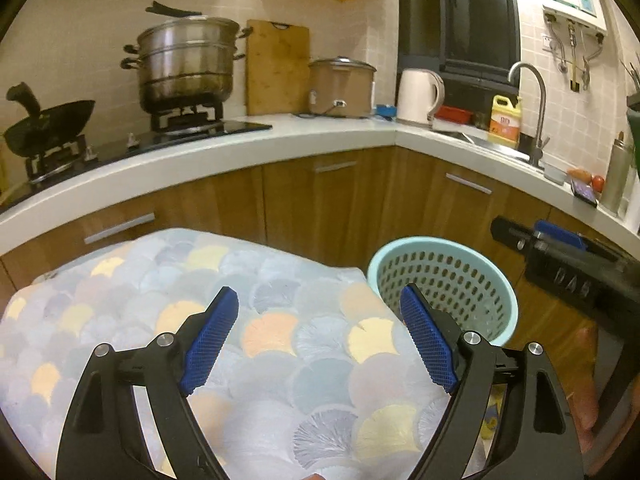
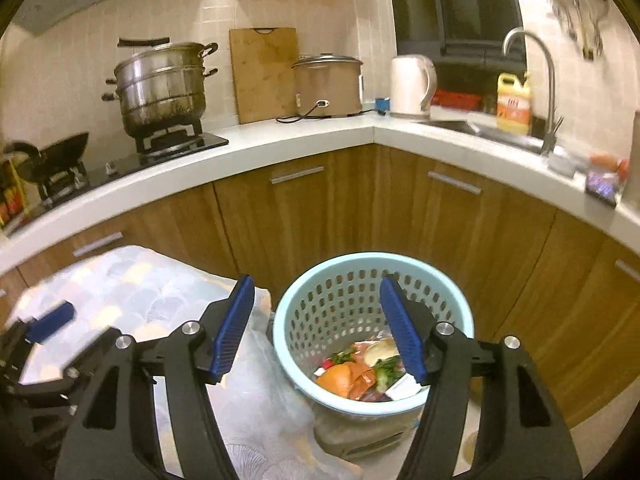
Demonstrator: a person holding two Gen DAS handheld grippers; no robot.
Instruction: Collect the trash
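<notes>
In the left wrist view, the left gripper (image 1: 320, 332) is held over a table covered by a cloth (image 1: 168, 304) printed with pale fan shapes. Its jaws are spread wide and nothing is held between them. The blue pads (image 1: 210, 344) face each other across bare cloth. A light blue perforated basket (image 1: 448, 280) is seen just beyond the cloth's right edge, in front of wooden cabinets (image 1: 320, 196); its contents are hidden from this angle. The right gripper (image 1: 568, 264) is seen at the right edge, near the basket; its jaws cannot be judged from here. Behind, a white counter (image 1: 256, 140) carries a steel pot (image 1: 186, 64) on a stove, a wok (image 1: 48, 124), a cutting board (image 1: 278, 68), a cooker (image 1: 342, 86), a kettle (image 1: 418, 96) and a yellow bottle (image 1: 505, 120) beside the tap (image 1: 532, 108).

In the right wrist view, the right gripper (image 2: 316, 328) is held above the basket (image 2: 304, 320), with its jaws spread wide and nothing pinched. The basket is shown standing beside the table's right edge. Trash (image 2: 360, 376) is seen lying in the bottom of the basket: orange scraps, green bits, a pale rounded piece and a white wrapper. The cloth (image 2: 132, 280) is seen to the left, and the left gripper (image 2: 48, 328) is seen blurred above it at the left edge. The same counter (image 2: 280, 136), pot (image 2: 160, 84), kettle (image 2: 412, 84) and tap (image 2: 536, 80) are seen behind.
</notes>
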